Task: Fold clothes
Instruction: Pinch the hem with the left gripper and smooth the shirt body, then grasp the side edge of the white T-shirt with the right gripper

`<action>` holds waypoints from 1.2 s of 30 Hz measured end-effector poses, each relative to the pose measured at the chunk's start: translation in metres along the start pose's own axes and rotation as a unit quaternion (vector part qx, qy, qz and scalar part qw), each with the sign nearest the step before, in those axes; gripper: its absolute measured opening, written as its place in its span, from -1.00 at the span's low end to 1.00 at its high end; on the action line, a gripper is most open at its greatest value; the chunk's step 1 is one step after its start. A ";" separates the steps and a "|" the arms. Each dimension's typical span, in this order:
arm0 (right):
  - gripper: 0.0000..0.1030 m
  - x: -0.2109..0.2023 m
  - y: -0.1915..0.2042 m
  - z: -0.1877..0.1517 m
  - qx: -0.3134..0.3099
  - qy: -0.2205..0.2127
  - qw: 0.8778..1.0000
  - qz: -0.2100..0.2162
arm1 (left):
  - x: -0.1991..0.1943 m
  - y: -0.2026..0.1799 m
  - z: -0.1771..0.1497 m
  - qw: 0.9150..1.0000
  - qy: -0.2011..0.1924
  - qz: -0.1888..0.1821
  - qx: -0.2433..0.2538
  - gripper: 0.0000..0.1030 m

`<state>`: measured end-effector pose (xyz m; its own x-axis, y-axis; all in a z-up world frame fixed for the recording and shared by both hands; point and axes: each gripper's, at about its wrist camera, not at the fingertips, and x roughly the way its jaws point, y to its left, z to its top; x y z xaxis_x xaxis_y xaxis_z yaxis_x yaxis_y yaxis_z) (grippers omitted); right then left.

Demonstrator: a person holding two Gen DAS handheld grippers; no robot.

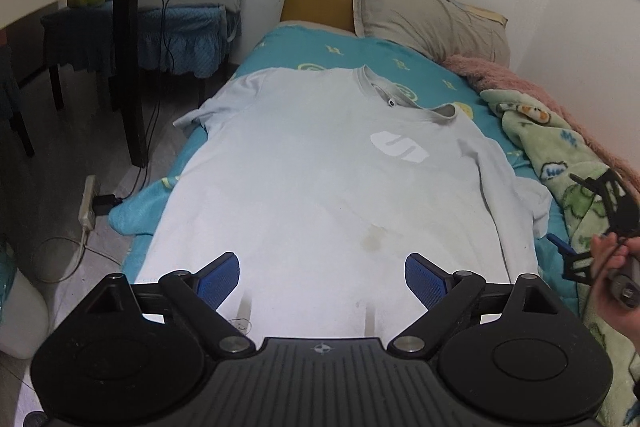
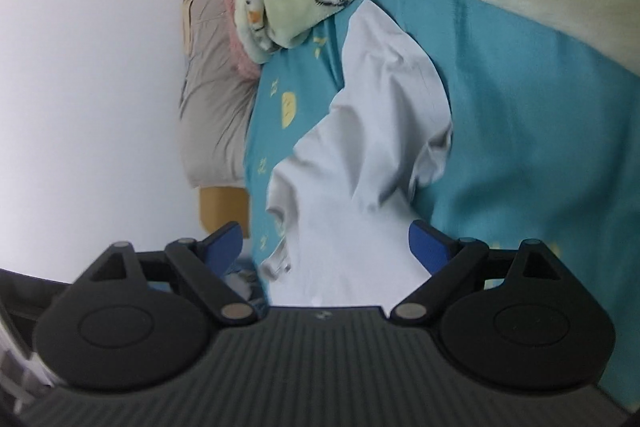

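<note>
From the left wrist camera, a pale grey T-shirt (image 1: 320, 163) lies spread flat, front up, on a bed with a teal sheet (image 1: 280, 47). Its collar points toward the far end, where a beige pillow (image 1: 424, 15) sits against the wall, and a white logo (image 1: 400, 146) shows on the chest. A yellowish stain (image 1: 374, 237) marks the lower front. The left gripper (image 1: 322, 275) hovers above the hem end of the shirt, jaws spread wide with nothing between them. One sleeve hangs off the bed's left edge. A green cartoon-print blanket (image 1: 560, 163) is bunched along the right side, with a pink fleece (image 1: 520, 79) behind it. At the right edge a hand (image 1: 612, 279) holds the other tool. A white power strip (image 1: 89, 203) lies on the floor beside a chair with a teal cover (image 1: 176, 23).

The right wrist camera is rolled sideways. The right gripper (image 2: 326, 247) has its jaws wide apart and empty, poised over the shirt's wrinkled sleeve (image 2: 392, 99), which rests on the teal sheet just beside the green blanket. Whether the pads touch the cloth cannot be told
</note>
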<state>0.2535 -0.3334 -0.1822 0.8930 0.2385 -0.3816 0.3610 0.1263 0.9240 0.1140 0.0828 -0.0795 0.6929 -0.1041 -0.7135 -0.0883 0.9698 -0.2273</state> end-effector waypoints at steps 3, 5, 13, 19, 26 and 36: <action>0.80 0.029 -0.006 -0.001 0.007 -0.003 1.000 -0.016 | 0.012 0.000 0.001 1.000 0.017 -0.012 -0.007 0.78; 0.76 0.046 -0.010 -0.003 0.014 -0.004 1.000 -0.028 | 0.020 0.000 0.001 0.999 0.027 -0.018 -0.011 0.78; 0.76 0.055 -0.013 0.000 0.004 -0.093 0.995 -0.028 | 0.042 0.007 0.002 0.997 0.057 -0.034 -0.040 0.78; 0.77 0.061 -0.018 0.013 0.001 -0.126 0.992 -0.018 | 0.045 0.013 0.002 0.996 0.065 -0.033 -0.050 0.78; 0.71 0.075 -0.011 0.035 -0.053 -0.135 0.989 -0.029 | 0.048 0.011 0.004 0.996 0.062 -0.027 -0.050 0.78; 0.67 -0.003 0.006 0.068 -0.085 -0.203 0.975 -0.029 | 0.050 -0.001 0.003 0.997 0.059 -0.034 -0.031 0.78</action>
<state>0.2712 -0.3989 -0.1738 0.9172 -0.1705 -0.3601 0.3961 0.2935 0.8700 0.1508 0.0775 -0.1123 0.6100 -0.1974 -0.7674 -0.0911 0.9446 -0.3154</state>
